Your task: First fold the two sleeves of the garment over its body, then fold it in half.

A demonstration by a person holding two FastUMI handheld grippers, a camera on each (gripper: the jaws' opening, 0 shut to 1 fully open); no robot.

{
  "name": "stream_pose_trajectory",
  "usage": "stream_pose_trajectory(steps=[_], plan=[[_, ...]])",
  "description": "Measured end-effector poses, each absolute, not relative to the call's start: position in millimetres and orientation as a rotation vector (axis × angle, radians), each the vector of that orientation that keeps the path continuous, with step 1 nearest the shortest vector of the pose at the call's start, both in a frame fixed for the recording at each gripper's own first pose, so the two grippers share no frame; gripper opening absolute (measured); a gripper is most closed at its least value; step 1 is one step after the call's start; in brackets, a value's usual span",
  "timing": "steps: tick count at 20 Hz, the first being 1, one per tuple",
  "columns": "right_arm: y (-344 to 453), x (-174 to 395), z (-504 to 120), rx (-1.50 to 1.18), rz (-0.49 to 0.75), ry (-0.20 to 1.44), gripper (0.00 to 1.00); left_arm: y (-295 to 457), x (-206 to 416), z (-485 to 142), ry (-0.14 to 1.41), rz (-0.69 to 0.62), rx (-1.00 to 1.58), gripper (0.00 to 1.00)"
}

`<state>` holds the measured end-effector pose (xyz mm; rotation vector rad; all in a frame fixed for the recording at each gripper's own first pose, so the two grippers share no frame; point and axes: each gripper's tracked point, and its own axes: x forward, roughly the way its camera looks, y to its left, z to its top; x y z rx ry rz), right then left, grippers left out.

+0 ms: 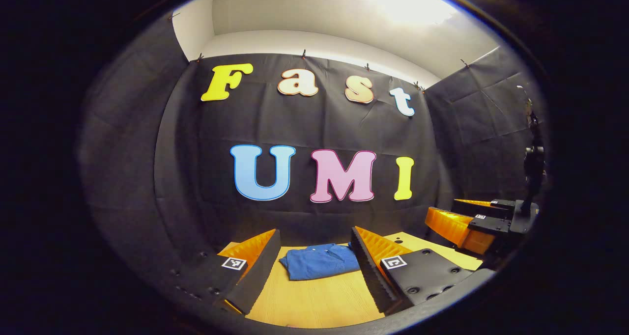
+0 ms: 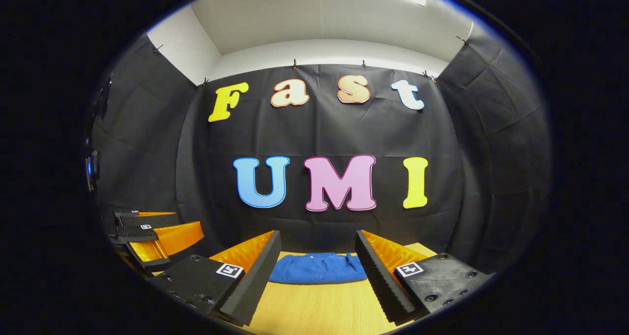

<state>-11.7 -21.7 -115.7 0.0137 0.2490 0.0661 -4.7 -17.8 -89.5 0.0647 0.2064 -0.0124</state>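
The left claw [image 1: 314, 271] is held wide open above the wooden counter [image 1: 314, 300]. Its 2 fingers [image 1: 255, 268] stand far apart and nothing is between them. The blue garment [image 1: 320, 260] lies on the counter just ahead of the claw, in the gap between the fingers but past their tips, so they do not touch it. In the left gripper view the garment looks like a small folded bundle, with a fold line and what may be a collar at its far right corner; it is too small to be sure.

The right claw [image 2: 317, 276] is wide open too, and it grips nothing. The garment [image 2: 317, 268] lies ahead of it, in the middle between its fingers [image 2: 388, 281] and beyond their tips. From here the garment looks flatter and lower, like a rounded blue heap, and its far edge lies near the bottom of the black cloth wall [image 2: 319, 133].

Each view also catches the other claw. In the left gripper view the right claw [image 1: 467, 222] sits off to the right side, open, with a dark stand [image 1: 533, 168] behind it. In the right gripper view the left claw [image 2: 147, 237] sits off to the left side, also open.
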Motion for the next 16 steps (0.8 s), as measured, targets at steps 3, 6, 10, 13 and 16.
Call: stream_pose_trajectory(steps=[3, 6, 10, 13, 16], plan=[[-31, -16, -116, 0.011, 0.032, 0.251, 0.96, -16, -9, -92, 0.21, 0.0, 0.043, 0.82], [-34, -16, -113, 0.014, 0.018, 0.253, 0.96, -13, -12, -92, 0.214, -0.002, 0.045, 0.82], [-40, -19, -113, 0.011, 0.003, 0.25, 0.96, -13, -11, -91, 0.207, -0.003, 0.053, 0.82], [-45, -19, -111, 0.004, -0.007, 0.242, 0.96, -16, -11, -92, 0.209, -0.011, 0.054, 0.82], [-48, -17, -113, 0.007, -0.012, 0.248, 0.96, -19, -8, -92, 0.211, -0.019, 0.061, 0.82]])
